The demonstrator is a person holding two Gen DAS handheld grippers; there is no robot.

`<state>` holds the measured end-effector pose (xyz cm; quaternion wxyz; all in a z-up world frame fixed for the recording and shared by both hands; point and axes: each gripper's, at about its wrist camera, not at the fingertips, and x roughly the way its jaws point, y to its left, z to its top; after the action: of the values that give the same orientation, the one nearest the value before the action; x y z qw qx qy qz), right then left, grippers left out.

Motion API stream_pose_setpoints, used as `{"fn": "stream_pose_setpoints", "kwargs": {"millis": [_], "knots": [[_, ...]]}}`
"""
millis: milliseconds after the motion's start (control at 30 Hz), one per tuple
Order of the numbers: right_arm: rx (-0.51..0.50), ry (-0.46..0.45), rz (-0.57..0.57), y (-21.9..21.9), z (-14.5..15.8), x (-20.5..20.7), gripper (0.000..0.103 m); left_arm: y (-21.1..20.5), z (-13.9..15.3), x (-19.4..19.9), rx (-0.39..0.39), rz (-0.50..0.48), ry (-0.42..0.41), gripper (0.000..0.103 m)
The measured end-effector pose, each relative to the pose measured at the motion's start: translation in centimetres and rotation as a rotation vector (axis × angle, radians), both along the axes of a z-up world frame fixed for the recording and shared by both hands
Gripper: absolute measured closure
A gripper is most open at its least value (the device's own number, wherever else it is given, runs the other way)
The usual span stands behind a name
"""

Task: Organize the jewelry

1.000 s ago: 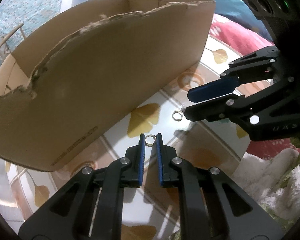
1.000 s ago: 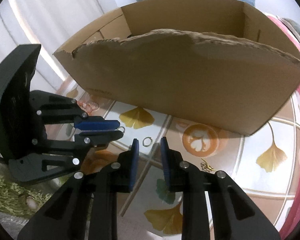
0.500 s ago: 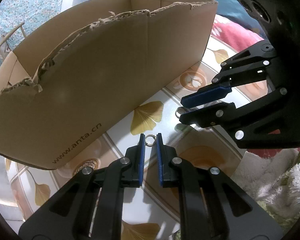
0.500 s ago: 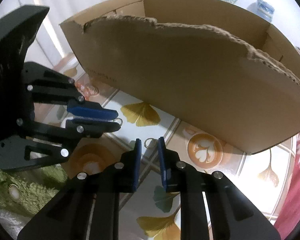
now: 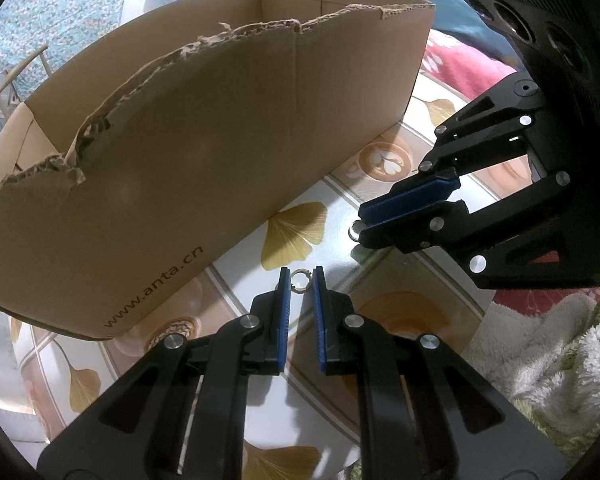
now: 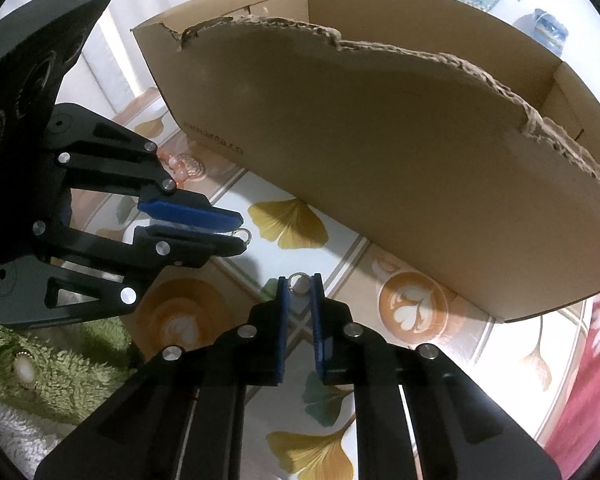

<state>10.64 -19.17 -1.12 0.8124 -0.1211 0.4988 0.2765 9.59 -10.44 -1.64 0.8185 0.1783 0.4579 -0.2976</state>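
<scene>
Nearest you, your left gripper (image 5: 300,280) is clamped on a small metal ring (image 5: 300,280) pinched right at its fingertips. Your right gripper (image 6: 299,283) has just been closing on a second ring (image 6: 299,282), which now sits between its tips, pads pressing it. Both rings are off the patterned tablecloth (image 6: 420,308), each directly ahead of its own tongs. Beyond them stands the cardboard box (image 5: 204,152), torn rim up: you'll likely need to lift over that wall, the right hand looking somewhat nearer.
</scene>
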Motion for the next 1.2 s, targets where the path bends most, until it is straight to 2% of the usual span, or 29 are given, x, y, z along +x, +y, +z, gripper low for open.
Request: {"fn": "stream_pose_setpoints", "kwargs": {"millis": [100,433,600,1067,1200], "knots": [[0.011,0.009,0.000,-0.1,-0.1,0.4,0.097,0.0,0.0,0.0,0.000,0.000,0.000,0.093],[0.051,0.033,-0.037,-0.6,0.4,1.0,0.097,0.0,0.0,0.0,0.000,0.000,0.000,0.093],[0.037,0.016,-0.055,-0.4,0.5,1.5,0.084,0.0,0.0,0.0,0.000,0.000,-0.001,0.093],[-0.001,-0.020,-0.064,1.1,-0.4,0.6,0.084,0.1,0.0,0.0,-0.002,0.001,-0.001,0.093],[0.002,-0.023,-0.073,0.8,-0.4,0.0,0.089,0.1,0.0,0.0,-0.002,0.000,-0.002,0.093]]}}
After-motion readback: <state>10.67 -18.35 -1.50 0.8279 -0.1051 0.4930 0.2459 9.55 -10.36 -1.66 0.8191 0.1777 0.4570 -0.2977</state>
